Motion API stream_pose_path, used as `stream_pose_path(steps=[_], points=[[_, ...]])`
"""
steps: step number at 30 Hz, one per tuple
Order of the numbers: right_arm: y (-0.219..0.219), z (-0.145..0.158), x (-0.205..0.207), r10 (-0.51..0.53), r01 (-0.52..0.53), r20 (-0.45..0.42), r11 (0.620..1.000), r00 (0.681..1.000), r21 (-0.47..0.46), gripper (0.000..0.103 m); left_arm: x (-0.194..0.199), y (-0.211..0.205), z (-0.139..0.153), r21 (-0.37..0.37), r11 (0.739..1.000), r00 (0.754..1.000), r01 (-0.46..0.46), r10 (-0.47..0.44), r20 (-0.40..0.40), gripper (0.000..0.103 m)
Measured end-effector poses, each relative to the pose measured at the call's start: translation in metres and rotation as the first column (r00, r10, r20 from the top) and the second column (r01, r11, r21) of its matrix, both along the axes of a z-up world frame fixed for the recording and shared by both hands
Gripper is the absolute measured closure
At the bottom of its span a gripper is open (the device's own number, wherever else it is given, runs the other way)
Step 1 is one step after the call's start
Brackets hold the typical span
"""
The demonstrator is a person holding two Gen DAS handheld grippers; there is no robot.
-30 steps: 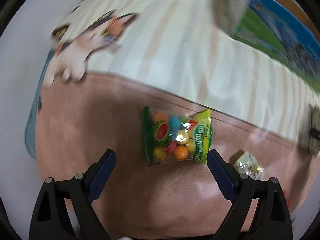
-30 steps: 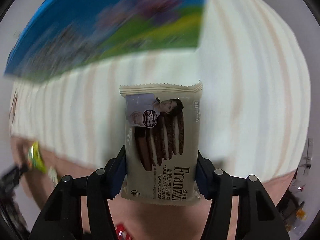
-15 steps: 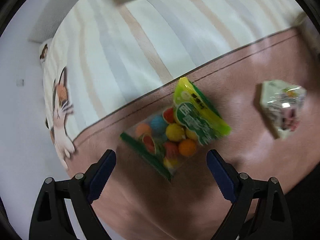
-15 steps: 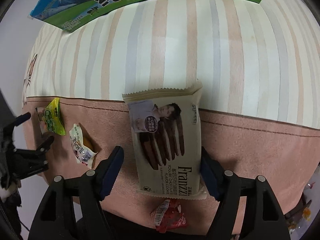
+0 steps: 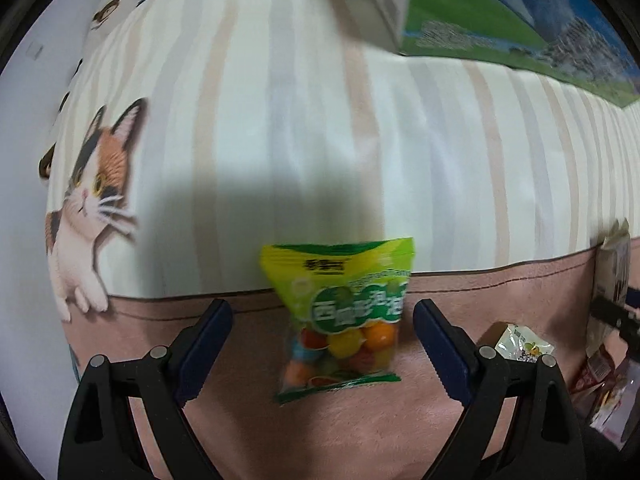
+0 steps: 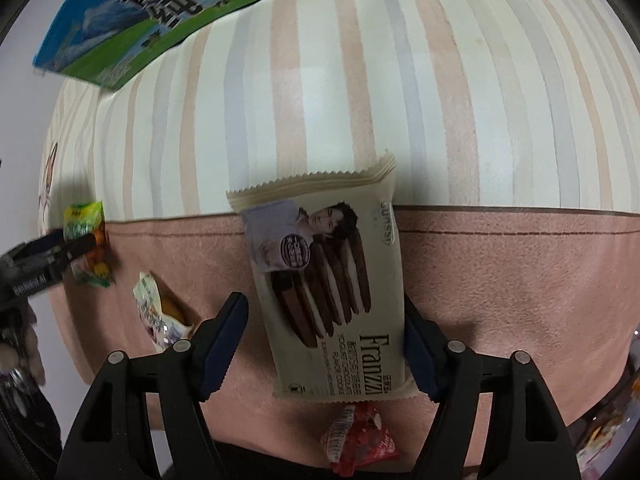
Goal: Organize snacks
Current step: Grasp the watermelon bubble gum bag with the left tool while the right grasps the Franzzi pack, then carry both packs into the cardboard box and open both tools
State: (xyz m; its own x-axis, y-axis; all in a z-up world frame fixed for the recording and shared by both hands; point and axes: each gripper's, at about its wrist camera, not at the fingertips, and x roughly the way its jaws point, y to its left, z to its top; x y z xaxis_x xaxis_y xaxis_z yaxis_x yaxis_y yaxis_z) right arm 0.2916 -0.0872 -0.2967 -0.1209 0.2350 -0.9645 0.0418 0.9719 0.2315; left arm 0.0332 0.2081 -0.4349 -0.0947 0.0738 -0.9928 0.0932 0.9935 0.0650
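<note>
Sweets, round and many-coloured, are showing through the clear lower half of the candy bag (image 5: 340, 316), the only see-through pack I am seeing; its green and yellow label carries writing I cannot read. It is lying across the seam where the striped cloth (image 5: 320, 120) meets the pink cloth (image 5: 360, 432), a cat picture (image 5: 94, 184) printed further left. My left gripper (image 5: 322, 344) is hanging over it with the fingers spread on either side, not touching the pack; they have just been closing a little. Right of that, one small white packet (image 5: 520, 346) is lying on the pink cloth.

Moving right, one cookie pack (image 6: 324, 284) is lying between the fingers of my right gripper (image 6: 326, 340). I am reading "Franzz" and "YOGURT CHOCOLATE FLAVOR COOKIE" on it. The fingers have just been closing; a gap is showing on the left side, while the right finger is sitting just beside the pack's edge, and I cannot tell whether it is touching. One red wrapper (image 6: 360, 440) is lying below the pack. A blue and green carton (image 6: 160, 20) with large printed characters is resting at the top, on the stripes.
</note>
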Motion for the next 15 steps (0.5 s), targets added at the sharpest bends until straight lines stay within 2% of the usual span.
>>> stream_pose_path(steps=[1, 2, 3, 8, 13, 15], points=[[0.000, 0.000, 0.002, 0.005, -0.005, 0.011, 1.000, 1.000, -0.012, 0.041, 0.001, -0.003, 0.000, 0.003, 1.000, 1.000, -0.006, 0.006, 0.005, 0.032], [0.000, 0.001, 0.001, 0.006, -0.006, 0.016, 1.000, 1.000, -0.011, 0.041, 0.000, -0.011, 0.001, -0.009, 1.000, 1.000, -0.029, 0.029, 0.007, 0.045], [-0.001, 0.001, 0.000, 0.008, -0.007, 0.019, 1.000, 1.000, -0.011, 0.041, -0.003, -0.015, 0.001, -0.025, 0.999, 0.999, -0.046, 0.047, 0.005, 0.048], [0.000, 0.001, -0.010, 0.021, -0.021, 0.006, 0.999, 1.000, 0.046, 0.041, -0.024, -0.023, -0.001, -0.092, 0.984, 0.989, -0.150, 0.149, -0.019, 0.050], [0.005, -0.003, -0.013, 0.035, -0.035, -0.011, 0.999, 0.999, 0.038, 0.039, -0.040, -0.031, -0.014, -0.083, 0.976, 0.979, -0.203, 0.200, -0.043, 0.050], [0.005, -0.005, -0.012, 0.036, -0.035, -0.027, 0.999, 0.999, 0.037, 0.035, -0.039, -0.032, -0.017, -0.080, 0.970, 0.973, -0.231, 0.230, -0.025, 0.050]])
